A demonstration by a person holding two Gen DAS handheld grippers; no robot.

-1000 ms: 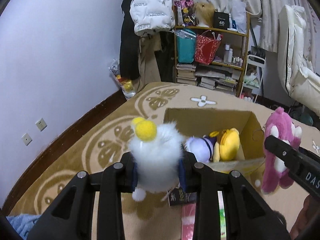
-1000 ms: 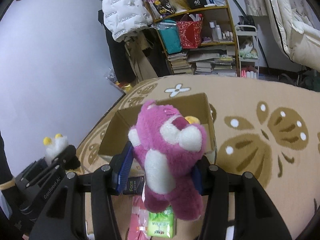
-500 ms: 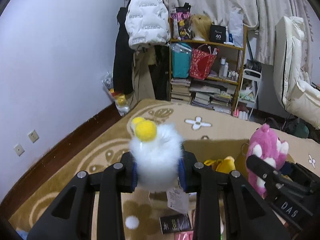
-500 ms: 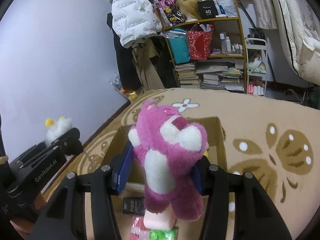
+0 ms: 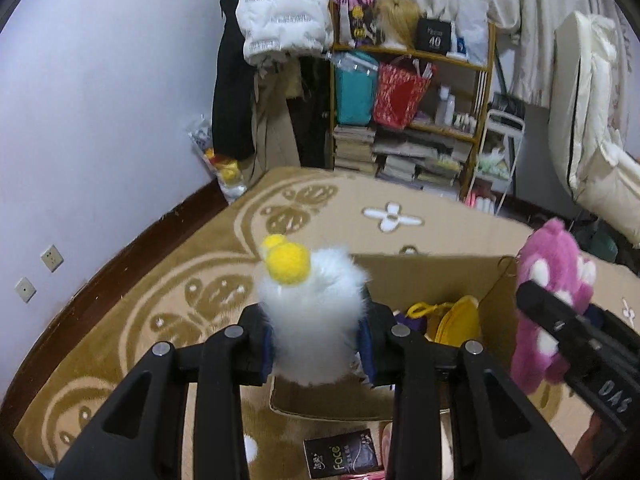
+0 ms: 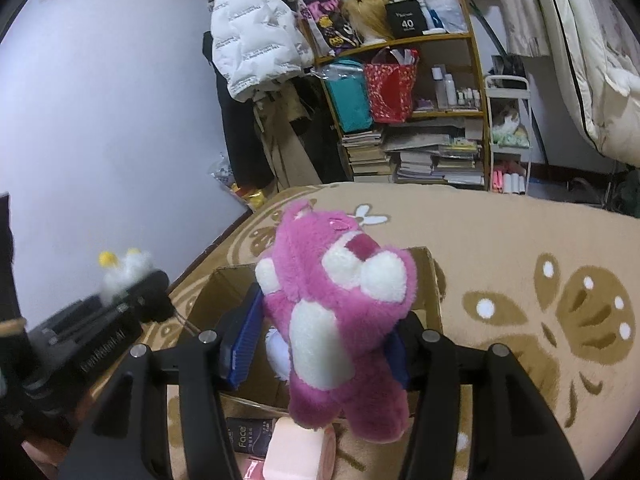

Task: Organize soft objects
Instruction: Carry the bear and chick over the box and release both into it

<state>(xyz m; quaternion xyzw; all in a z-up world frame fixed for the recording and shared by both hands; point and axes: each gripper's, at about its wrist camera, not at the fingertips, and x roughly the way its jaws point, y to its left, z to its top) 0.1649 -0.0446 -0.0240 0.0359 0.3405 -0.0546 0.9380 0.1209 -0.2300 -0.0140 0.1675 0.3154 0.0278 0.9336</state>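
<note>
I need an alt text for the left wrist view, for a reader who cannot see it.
The left gripper holds a fluffy white plush toy with yellow pom-poms above an open cardboard box on a patterned carpet. At right, the right gripper holds a pink plush bear.

Black left claw (image 5: 316, 344), blue pads (image 5: 267, 350), silver screws (image 5: 162, 349).

**Dim, cool indoor light with fisheye warp**

Both views are evenly but dimly lit, with a bluish cast on the wall (image 5: 100, 100). Shadows are soft. Edges bend and darken into black corners. The left tool (image 6: 104, 320) looks motion-blurred in the right wrist view
</note>
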